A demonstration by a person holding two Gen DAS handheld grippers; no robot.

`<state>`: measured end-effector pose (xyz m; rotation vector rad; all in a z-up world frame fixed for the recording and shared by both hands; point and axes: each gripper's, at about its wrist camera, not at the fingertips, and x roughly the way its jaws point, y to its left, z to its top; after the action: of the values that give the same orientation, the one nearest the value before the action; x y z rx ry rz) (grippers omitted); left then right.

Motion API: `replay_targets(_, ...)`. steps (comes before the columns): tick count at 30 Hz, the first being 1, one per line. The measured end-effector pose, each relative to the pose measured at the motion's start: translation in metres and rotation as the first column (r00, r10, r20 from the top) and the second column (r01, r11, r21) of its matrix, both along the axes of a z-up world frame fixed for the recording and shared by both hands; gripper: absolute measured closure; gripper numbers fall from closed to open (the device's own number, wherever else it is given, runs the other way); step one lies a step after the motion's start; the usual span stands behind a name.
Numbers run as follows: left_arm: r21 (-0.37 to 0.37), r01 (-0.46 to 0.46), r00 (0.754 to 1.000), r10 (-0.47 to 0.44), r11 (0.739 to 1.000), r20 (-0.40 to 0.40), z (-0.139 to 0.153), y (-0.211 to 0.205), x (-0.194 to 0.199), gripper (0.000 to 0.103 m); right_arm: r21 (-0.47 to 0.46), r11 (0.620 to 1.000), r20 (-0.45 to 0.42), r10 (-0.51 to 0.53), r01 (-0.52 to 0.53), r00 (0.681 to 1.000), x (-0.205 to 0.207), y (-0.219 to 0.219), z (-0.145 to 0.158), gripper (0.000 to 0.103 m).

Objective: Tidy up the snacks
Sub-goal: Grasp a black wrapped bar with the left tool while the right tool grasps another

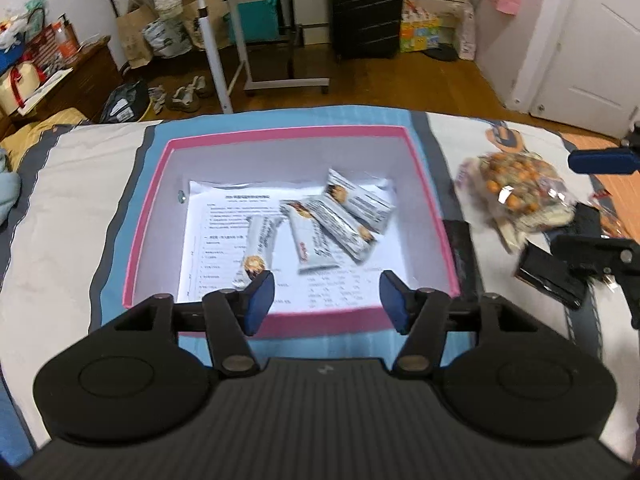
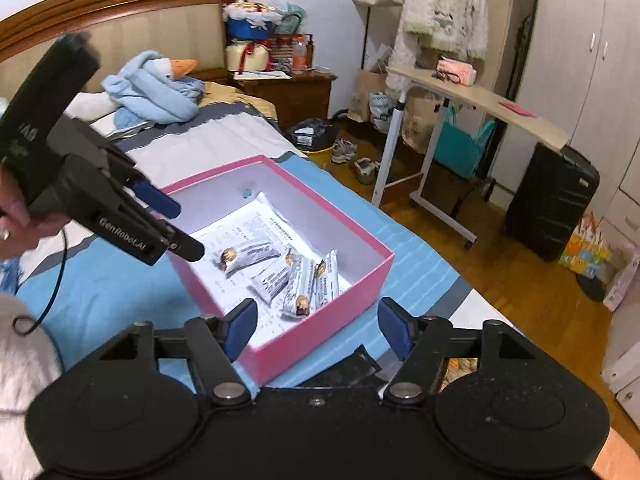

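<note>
A pink box (image 1: 280,318) with a white inside sits on the bed and holds several white snack bars (image 1: 320,224) on a printed sheet. My left gripper (image 1: 326,300) is open and empty over the box's near rim. In the right wrist view the box (image 2: 344,296) and its bars (image 2: 288,276) lie ahead. My right gripper (image 2: 318,330) is open and empty above the box's near corner. A clear bag of orange and white snacks (image 1: 520,192) lies on the bed right of the box. The right gripper (image 1: 600,208) shows beside that bag.
The bed has a blue, white and grey cover (image 1: 72,208). A dark flat packet (image 1: 460,256) lies against the box's right side. A blue blanket and goose toy (image 2: 156,88) lie near the headboard. A rolling desk (image 2: 472,96) and black suitcase (image 2: 552,200) stand on the floor beyond.
</note>
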<state>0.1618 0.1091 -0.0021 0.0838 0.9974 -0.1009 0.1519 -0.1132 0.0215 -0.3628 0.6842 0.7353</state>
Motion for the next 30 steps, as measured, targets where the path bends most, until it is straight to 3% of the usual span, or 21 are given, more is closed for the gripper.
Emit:
replay_targets(9,0.044,0.067,0.998,-0.067,0.997,0.016,0.03,-0.039,-0.034,0.016,-0.094,0.994,0.035,0.066,-0.062,0.997,-0.048,-0.027,0.01,0.014)
replay_targets(17,0.019,0.175,0.984,-0.175,0.984,0.018,0.03,-0.093,-0.05,0.009,-0.095,0.995,-0.003,0.033,-0.033,0.999,-0.087,-0.061,0.004,0.014)
replay_targets(25,0.035,0.301,0.954,-0.301,0.953,-0.019,-0.007,-0.152,-0.058,0.006,-0.05,0.996,-0.033,-0.079,0.077,0.996,-0.106,-0.106,-0.032,0.013)
replay_targets(30,-0.035,0.328,0.942,-0.33,0.944,-0.066,-0.047,-0.177,-0.045,0.006,-0.025,0.987,-0.037,-0.158,0.157,0.987,-0.107,-0.124,-0.07,0.013)
